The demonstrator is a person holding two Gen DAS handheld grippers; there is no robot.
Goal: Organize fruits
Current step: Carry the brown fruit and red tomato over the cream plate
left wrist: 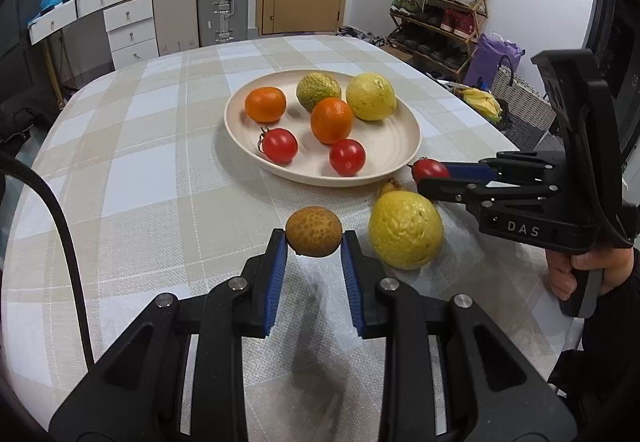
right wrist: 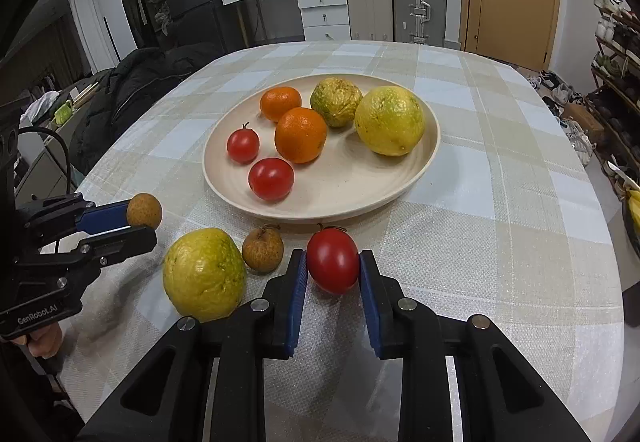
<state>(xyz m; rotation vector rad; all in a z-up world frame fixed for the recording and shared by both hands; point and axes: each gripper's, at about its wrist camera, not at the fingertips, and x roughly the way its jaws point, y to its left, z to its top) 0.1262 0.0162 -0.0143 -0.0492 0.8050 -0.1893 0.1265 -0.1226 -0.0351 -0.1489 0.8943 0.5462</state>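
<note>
A cream plate (left wrist: 396,158) (right wrist: 360,194) holds two oranges, two red tomatoes, a green-yellow fruit and a large yellow fruit. My left gripper (left wrist: 314,242) (right wrist: 140,220) is shut on a small brown fruit (left wrist: 314,231) (right wrist: 144,210), held above the table in front of the plate. My right gripper (right wrist: 333,262) (left wrist: 430,176) is shut on a red tomato (right wrist: 333,260) (left wrist: 429,169) just off the plate's near rim. A large yellow fruit (left wrist: 405,228) (right wrist: 204,274) and another small brown fruit (right wrist: 262,249) (left wrist: 392,187) lie on the tablecloth between the grippers.
The table has a checked beige cloth (left wrist: 160,170) (right wrist: 500,242). Suitcases (left wrist: 222,2), drawers and a door stand behind it. A shoe rack (left wrist: 440,2) and a basket with bananas (left wrist: 484,102) are to the right. A dark coat (right wrist: 132,98) lies at the left.
</note>
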